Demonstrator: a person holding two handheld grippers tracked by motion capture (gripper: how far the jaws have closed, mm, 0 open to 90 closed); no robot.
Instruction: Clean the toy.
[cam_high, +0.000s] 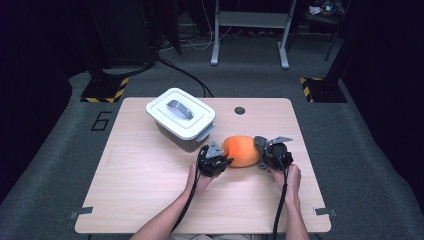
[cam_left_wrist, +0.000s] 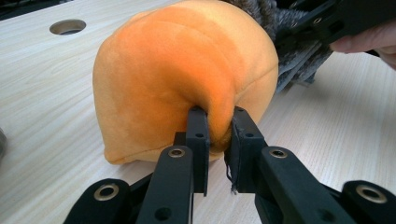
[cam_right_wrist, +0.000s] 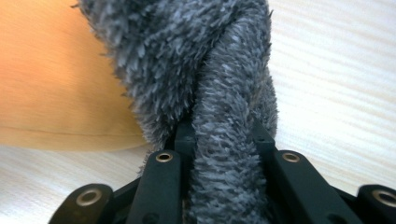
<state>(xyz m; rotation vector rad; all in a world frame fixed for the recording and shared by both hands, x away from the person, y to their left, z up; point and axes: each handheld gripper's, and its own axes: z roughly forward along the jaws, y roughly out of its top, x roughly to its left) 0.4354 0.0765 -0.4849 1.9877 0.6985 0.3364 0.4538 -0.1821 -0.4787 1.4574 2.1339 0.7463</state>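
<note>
An orange plush thing (cam_high: 241, 151) with a grey fuzzy part lies on the wooden table (cam_high: 150, 175), right of centre. My left gripper (cam_high: 227, 161) is at its left side. In the left gripper view that gripper (cam_left_wrist: 219, 116) is shut on a fold of the orange plush (cam_left_wrist: 187, 70). My right gripper (cam_high: 261, 150) is at the plush's right side. In the right gripper view it (cam_right_wrist: 222, 130) is shut on a thick roll of the grey fuzzy fabric (cam_right_wrist: 210, 70), with the orange plush (cam_right_wrist: 46, 70) beside it. The grey fuzz (cam_left_wrist: 289, 56) and the right gripper (cam_left_wrist: 336, 18) appear behind the plush.
A white lidded bin (cam_high: 181, 117) with a grey handle stands on the table behind and left of the plush. A round hole (cam_high: 240, 110) sits near the table's far edge. A person's forearms come in from the near edge.
</note>
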